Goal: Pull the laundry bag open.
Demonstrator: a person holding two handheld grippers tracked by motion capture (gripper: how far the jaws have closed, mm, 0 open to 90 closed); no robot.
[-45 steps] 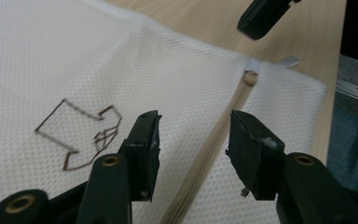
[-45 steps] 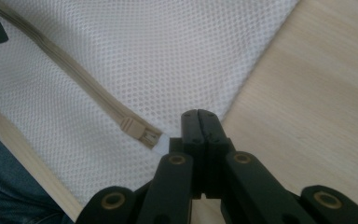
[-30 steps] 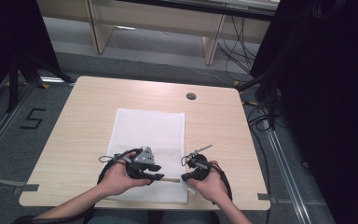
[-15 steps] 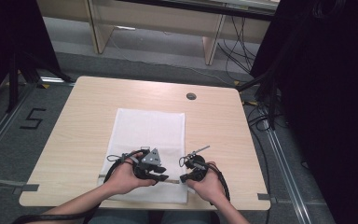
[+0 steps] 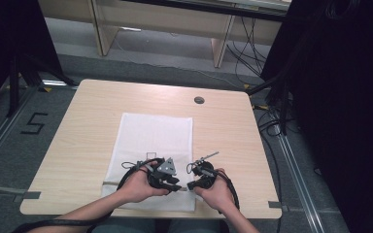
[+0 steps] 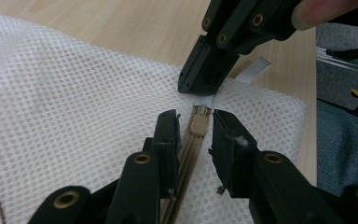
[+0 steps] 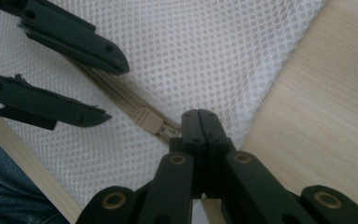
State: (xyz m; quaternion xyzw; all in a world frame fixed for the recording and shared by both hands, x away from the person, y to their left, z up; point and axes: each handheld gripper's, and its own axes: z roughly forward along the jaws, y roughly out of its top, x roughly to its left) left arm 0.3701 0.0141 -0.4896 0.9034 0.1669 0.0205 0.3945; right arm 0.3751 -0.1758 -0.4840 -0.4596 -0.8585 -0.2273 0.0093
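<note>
wooden table (image 5: 87, 136), grey carpet floor (image 5: 19, 97)

High view looks down; both tongs views closely share the zipper slider (image 6: 198, 125).

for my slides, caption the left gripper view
Left gripper closing around the beige zipper pull of a white mesh bag.

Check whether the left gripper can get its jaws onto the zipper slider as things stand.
Probably yes. The left gripper has been closing, its jaws straddling the beige zipper slider without touching it yet. The right gripper pinches the bag's white end tab beyond, leaving the slider free.
</note>
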